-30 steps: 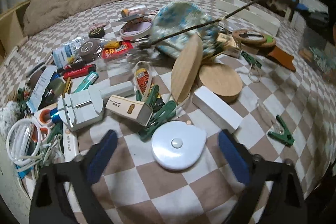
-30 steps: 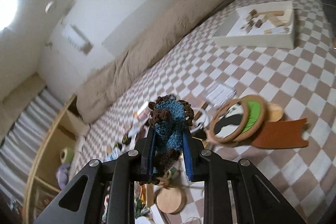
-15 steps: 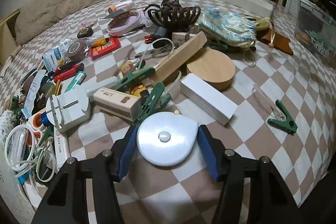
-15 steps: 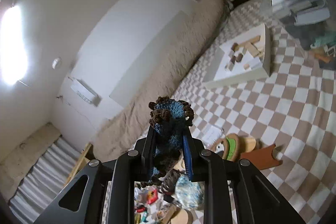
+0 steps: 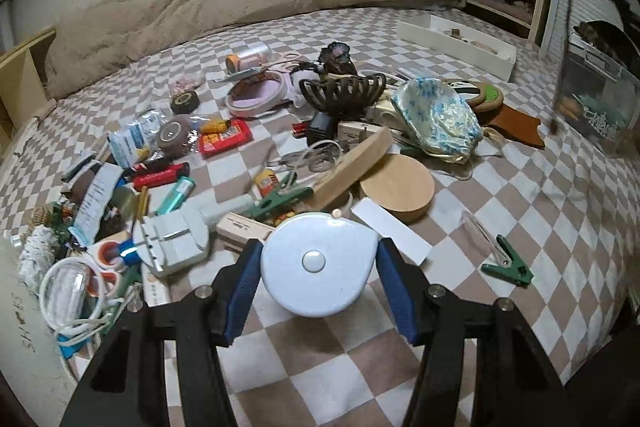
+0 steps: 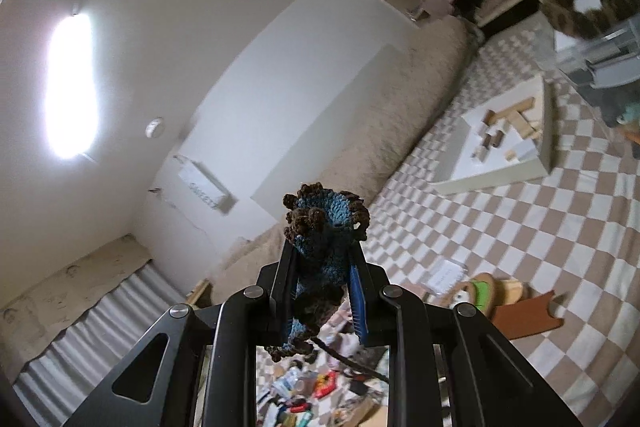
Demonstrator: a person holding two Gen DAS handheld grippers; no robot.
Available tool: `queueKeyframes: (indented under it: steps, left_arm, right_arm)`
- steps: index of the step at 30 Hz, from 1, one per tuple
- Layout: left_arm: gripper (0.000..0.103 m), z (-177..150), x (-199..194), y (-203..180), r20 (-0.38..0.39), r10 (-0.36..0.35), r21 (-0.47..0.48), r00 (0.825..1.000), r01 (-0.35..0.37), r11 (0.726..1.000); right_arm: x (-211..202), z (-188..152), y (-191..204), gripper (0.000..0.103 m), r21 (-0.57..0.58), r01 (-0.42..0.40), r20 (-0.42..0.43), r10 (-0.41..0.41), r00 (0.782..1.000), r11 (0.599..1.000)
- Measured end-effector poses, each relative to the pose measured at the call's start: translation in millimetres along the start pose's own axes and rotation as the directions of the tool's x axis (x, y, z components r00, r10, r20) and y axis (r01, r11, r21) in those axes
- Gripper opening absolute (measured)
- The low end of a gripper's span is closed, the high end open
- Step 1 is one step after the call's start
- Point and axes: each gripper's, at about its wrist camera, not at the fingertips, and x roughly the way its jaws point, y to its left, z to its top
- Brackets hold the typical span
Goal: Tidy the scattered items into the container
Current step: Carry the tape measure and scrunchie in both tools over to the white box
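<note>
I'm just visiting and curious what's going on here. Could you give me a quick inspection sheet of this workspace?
Surface: checked bedspread.
Job's things: white tape measure; crochet piece; clear container.
Clutter: hair claw, wooden disc, green clip, tape roll.
Grippers: left gripper shut on the tape measure; right gripper shut on the crochet piece.
Cables: white coil.
Surroundings: beige duvet, block tray.

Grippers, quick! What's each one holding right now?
Left gripper: closed on the white tape measure.
Right gripper: closed on the blue and brown crocheted piece.
</note>
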Motion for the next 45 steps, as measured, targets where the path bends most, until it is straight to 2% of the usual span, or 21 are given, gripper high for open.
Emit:
queueKeyframes:
  steps: [6,18,26,32,40,45]
  left_arm:
    - [0.058,8,-14,5,0.037,-0.005,-0.027,0.999,0.006,1.000]
    - [0.058,20,-57,23,0.118,0.034,-0.087,0.992,-0.024,0.996]
    - [0.058,25,-87,46,0.160,0.078,-0.159,0.984,-0.052,0.986]
    - [0.058,25,-105,65,0.183,0.105,-0.208,0.978,-0.066,0.976]
    - [0.058,22,-123,89,0.205,0.152,-0.267,0.967,-0.094,0.959]
    - [0.058,20,-142,104,0.248,0.190,-0.309,0.950,-0.108,0.945]
  right_arm:
    - [-6,-1,21,0.023,-0.061,-0.040,0.005,0.040,0.999,0.997]
    - [18,-39,56,0.024,-0.202,-0.066,-0.129,0.040,0.991,0.977]
    - [31,-73,85,0.024,-0.362,-0.065,-0.218,-0.016,0.976,0.930]
    - [37,-95,105,0.024,-0.433,-0.092,-0.265,-0.029,0.964,0.897]
    - [49,-114,137,0.024,-0.470,-0.146,-0.323,-0.015,0.946,0.870]
    - [56,-117,157,0.024,-0.448,-0.198,-0.357,0.028,0.934,0.872]
